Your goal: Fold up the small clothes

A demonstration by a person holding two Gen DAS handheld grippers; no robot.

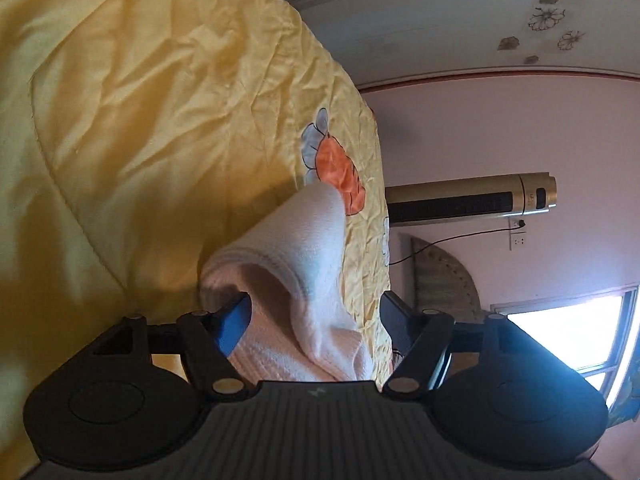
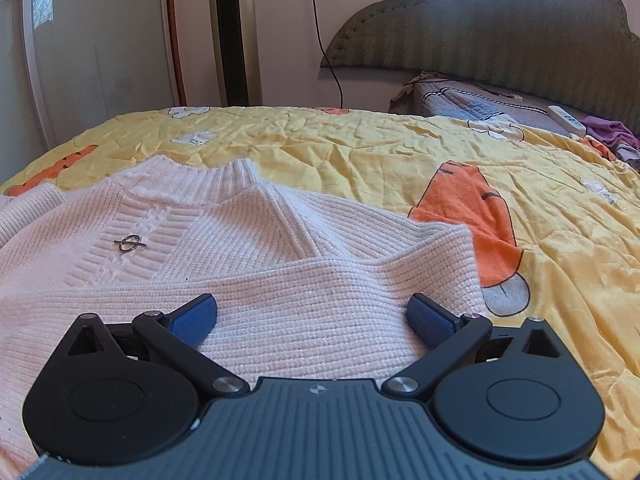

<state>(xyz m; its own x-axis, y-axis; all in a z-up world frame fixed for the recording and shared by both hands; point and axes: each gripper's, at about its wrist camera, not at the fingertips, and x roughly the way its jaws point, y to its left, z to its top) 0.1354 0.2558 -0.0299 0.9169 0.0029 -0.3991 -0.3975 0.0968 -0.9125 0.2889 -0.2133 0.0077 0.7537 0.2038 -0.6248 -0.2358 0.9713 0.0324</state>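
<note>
A pale pink knit sweater [image 2: 280, 232] lies spread on the yellow bedspread [image 2: 360, 152], with its ribbed collar at the far side and a small metal ring [image 2: 130, 243] on its chest. My right gripper [image 2: 312, 304] hovers low over a folded part of the sweater, jaws wide, with the knit running under and between the blue pads [image 2: 196, 320]. The left wrist view is rolled on its side. There a sleeve-like end of the sweater [image 1: 304, 240] lies between the fingers of my left gripper [image 1: 316, 304]. That gripper is open, and a gap shows at the right finger.
The bedspread [image 1: 160, 120] has orange carrot prints. A tower fan [image 2: 232, 32] and its cord stand beyond the far bed edge. A padded headboard [image 2: 500, 24], a folded quilt [image 2: 460, 100], a white remote [image 2: 566, 120] and purple clothes [image 2: 612, 132] are at the right.
</note>
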